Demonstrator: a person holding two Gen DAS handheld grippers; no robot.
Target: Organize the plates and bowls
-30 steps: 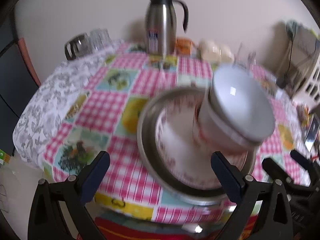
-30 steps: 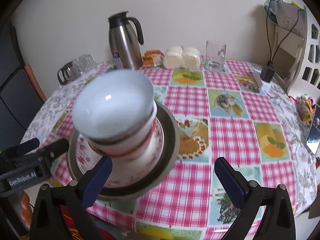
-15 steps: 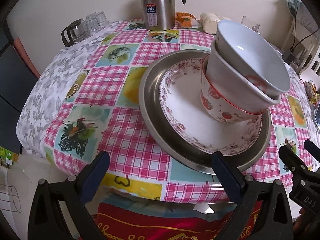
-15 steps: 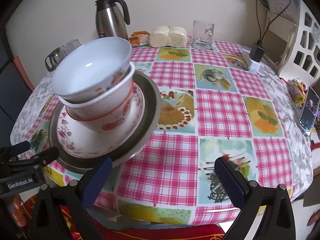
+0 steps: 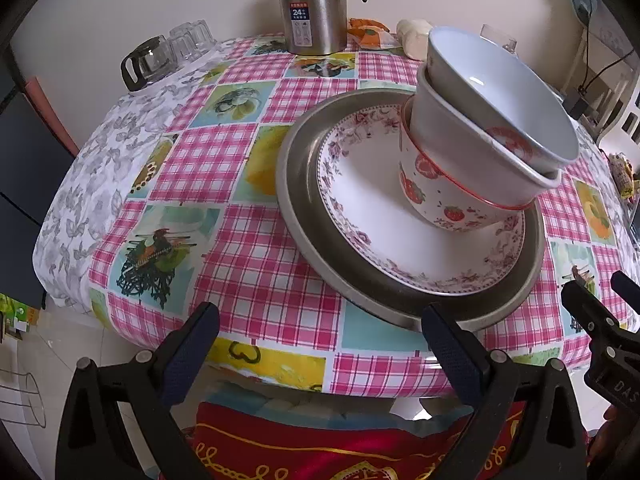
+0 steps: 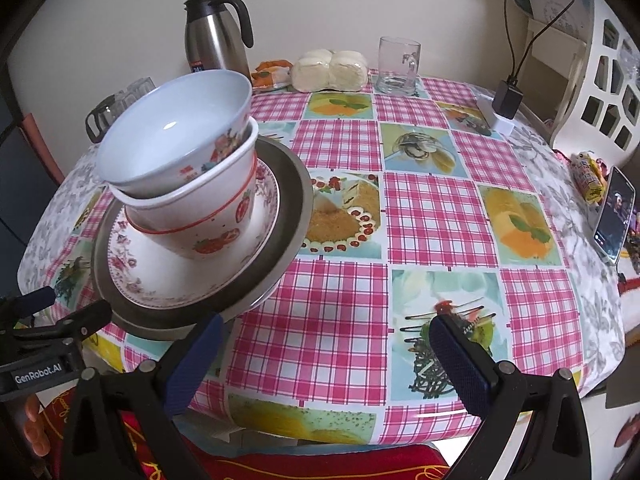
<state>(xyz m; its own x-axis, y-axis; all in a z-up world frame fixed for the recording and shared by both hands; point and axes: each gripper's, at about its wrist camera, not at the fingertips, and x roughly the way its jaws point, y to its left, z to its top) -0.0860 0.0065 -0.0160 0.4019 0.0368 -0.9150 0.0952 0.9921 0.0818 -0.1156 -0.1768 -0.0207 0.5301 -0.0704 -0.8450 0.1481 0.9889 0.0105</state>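
A round table (image 6: 440, 208) with a pink checked cloth carries a metal tray (image 5: 296, 184) near its front edge. On the tray sits a flowered plate (image 5: 360, 200), holding a strawberry bowl (image 5: 448, 196) with a white bowl (image 5: 500, 92) nested inside, tilted. The left gripper (image 5: 320, 348) and right gripper (image 6: 324, 356) hang spread wide, holding nothing, at the table's front edge.

Drew both grippers back from the stack toward the near edge of the table (image 6: 440, 216). Left gripper (image 5: 320, 344) retreated, jaws wide and empty, stack of metal tray (image 5: 296, 184), floral plate (image 5: 360, 200) and two bowls (image 5: 472, 168) now sharp, not blurred. Right gripper (image 6: 324, 354) pulled back and rightward, jaws apart, stack sliding toward the frame's left.
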